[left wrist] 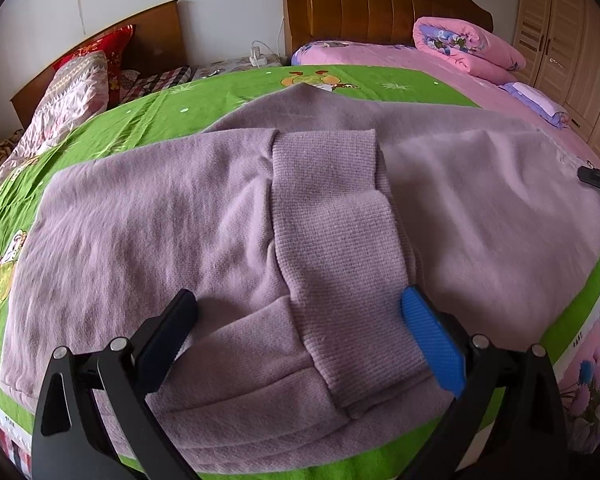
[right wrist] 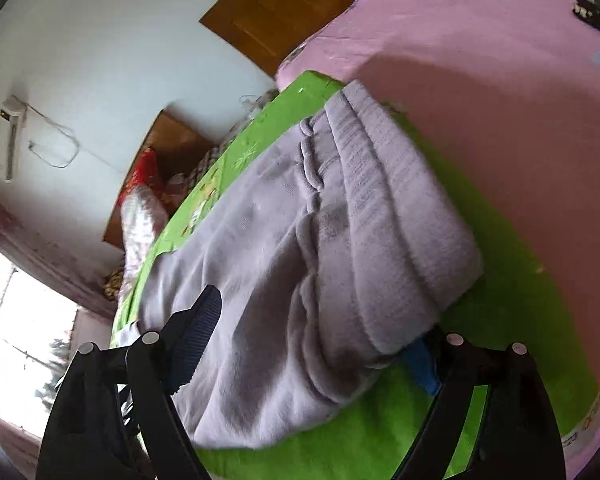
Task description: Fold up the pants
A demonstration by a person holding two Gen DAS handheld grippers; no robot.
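Pants spread on the green sheet.
Both grippers, left and right, jaws spread wide; headboard at twelve o'clock.

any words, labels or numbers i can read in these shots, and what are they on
None can be read.
Green sheet: small dark marks on its white border strip at the lower right, too small to read; only cartoon pictures elsewhere.
Pants: no label or print showing.
Wall unit in the right wrist view: a small marking on it, too blurred to read.
Pink quilt: flower print only, no text.
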